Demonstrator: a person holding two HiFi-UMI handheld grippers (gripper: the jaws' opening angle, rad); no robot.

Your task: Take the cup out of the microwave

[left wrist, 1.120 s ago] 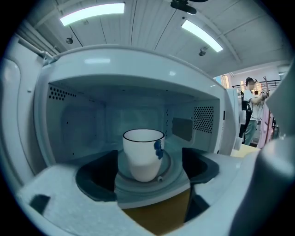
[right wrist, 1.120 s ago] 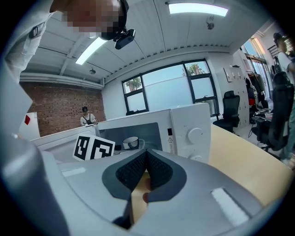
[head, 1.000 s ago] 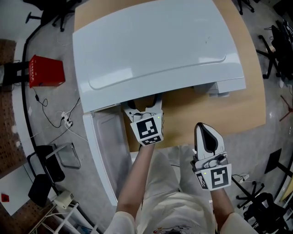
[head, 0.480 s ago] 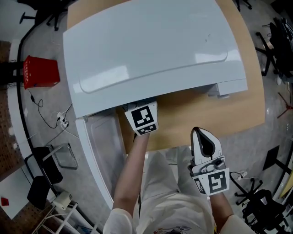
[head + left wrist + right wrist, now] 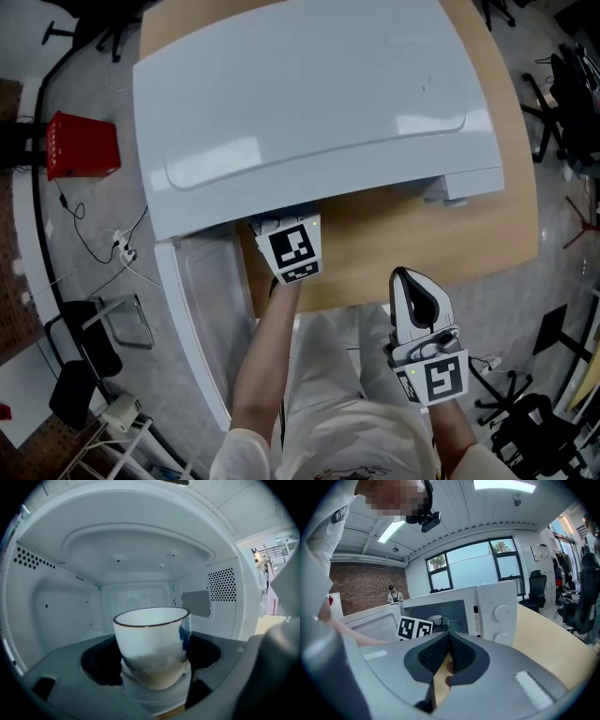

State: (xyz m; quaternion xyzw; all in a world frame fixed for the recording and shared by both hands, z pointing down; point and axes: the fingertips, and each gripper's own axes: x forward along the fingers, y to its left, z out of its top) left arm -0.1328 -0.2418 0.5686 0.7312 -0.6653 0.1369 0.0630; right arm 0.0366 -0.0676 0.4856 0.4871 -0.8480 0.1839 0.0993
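Note:
A white cup [image 5: 151,641] with a dark rim and a blue mark on its right side stands inside the white microwave [image 5: 309,94]. It lies between the two jaws of my left gripper [image 5: 153,670], which are closing, with dark gaps still showing beside the cup. In the head view only the left gripper's marker cube [image 5: 293,249] shows at the oven mouth. The microwave door [image 5: 202,319] hangs open at the left. My right gripper [image 5: 419,292] is held over my lap, shut with nothing in it. In the right gripper view the cup [image 5: 436,619] shows through the oven opening, beyond the right gripper [image 5: 449,638].
The microwave sits on a wooden table [image 5: 450,234]. Its control panel with two knobs [image 5: 501,613] is right of the opening. A red box [image 5: 82,145] and cables lie on the floor at left. Office chairs [image 5: 572,84] stand at right.
My left gripper has gone deeper into the microwave: its jaws showed at the oven mouth before, and now only the marker cube shows. The right gripper has hardly moved.

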